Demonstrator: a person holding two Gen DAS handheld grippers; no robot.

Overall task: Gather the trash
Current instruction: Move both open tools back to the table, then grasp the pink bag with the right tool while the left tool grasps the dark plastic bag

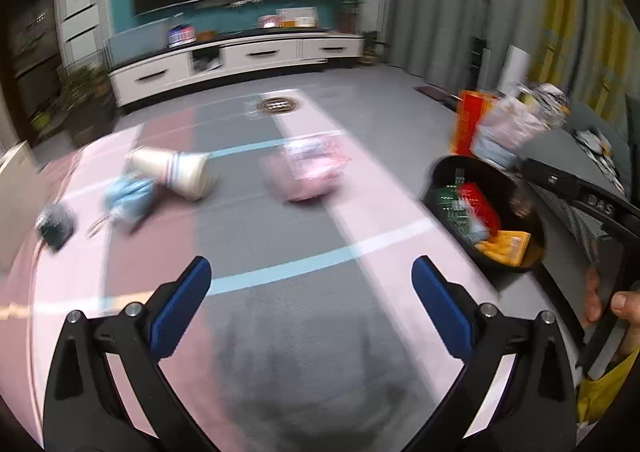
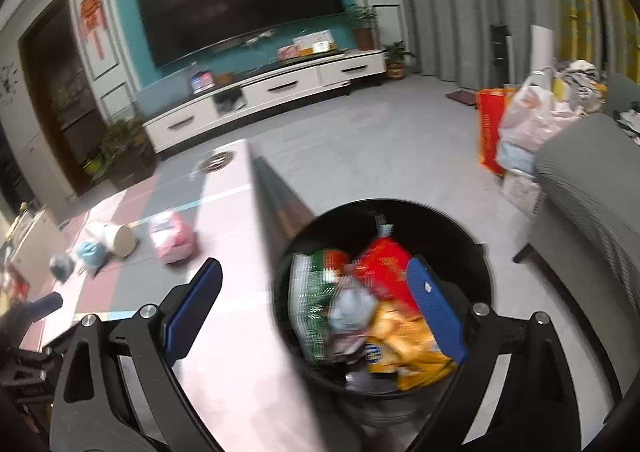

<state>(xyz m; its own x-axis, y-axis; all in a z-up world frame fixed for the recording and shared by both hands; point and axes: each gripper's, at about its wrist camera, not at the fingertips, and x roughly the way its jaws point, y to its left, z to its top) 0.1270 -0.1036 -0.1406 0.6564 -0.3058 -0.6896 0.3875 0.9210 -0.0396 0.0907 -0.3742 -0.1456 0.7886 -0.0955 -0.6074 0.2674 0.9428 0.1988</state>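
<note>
On the striped pink and grey table [image 1: 280, 332] lie a pink wrapper pack [image 1: 308, 168], a tipped white paper cup [image 1: 176, 172], a crumpled blue piece [image 1: 128, 196] and a dark crumpled piece [image 1: 54, 224]. My left gripper [image 1: 312, 292] is open and empty above the table's near part. A black trash bin [image 2: 476, 252] beside the table's right edge holds green, red and orange wrappers [image 2: 384, 312]. My right gripper [image 2: 316, 308] is open and empty above the bin and table edge. The bin also shows in the left wrist view [image 1: 440, 172].
A brown round coaster [image 1: 279, 105] lies at the table's far end. A grey sofa [image 2: 580, 204] stands right of the bin, with full bags [image 2: 532, 120] and a red box [image 2: 490, 124] behind. A TV cabinet [image 2: 272, 92] lines the far wall.
</note>
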